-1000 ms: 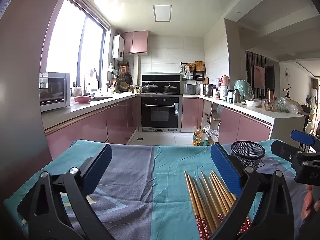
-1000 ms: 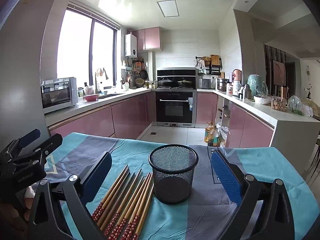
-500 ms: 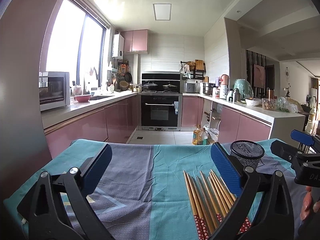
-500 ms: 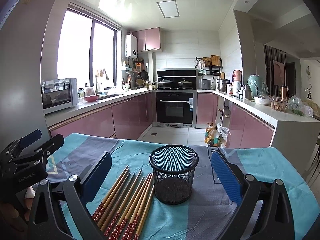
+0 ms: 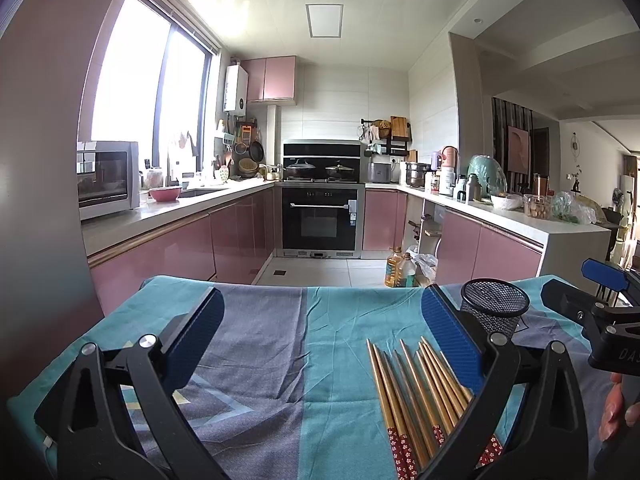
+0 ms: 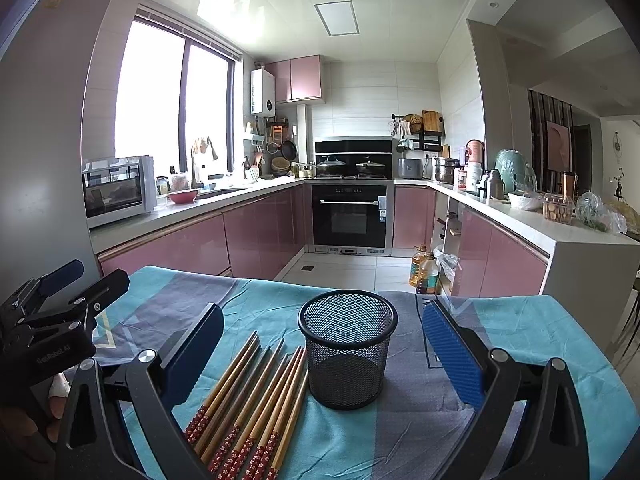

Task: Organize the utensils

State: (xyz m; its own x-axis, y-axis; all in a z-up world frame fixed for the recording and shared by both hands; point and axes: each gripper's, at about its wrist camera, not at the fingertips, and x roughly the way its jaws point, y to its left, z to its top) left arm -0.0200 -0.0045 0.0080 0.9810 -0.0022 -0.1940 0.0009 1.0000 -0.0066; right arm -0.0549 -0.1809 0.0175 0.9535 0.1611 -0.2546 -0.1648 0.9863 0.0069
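Nothing moved since earlier frames; both views unchanged. Left gripper [image 5: 320,344]: jaws apart, empty. Right gripper [image 6: 324,350]: jaws apart, empty. Chopsticks [image 6: 248,404]: row on cloth [image 6: 408,436], lower centre-left, just beside mesh cup [image 6: 347,350]. Cup empty. Task unstarted; all chopsticks left.

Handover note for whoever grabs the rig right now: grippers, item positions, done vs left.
Left gripper: open, empty, above the cloth.
Right gripper: open, empty, the mesh cup between its fingers but untouched.
Chopsticks: all lying flat in a row on the tablecloth, just left of the mesh cup, red patterned ends toward the rig.
Cup stands upright and looks empty.
Done: nothing yet.
Left: pick up the chopsticks and stand them in the cup.
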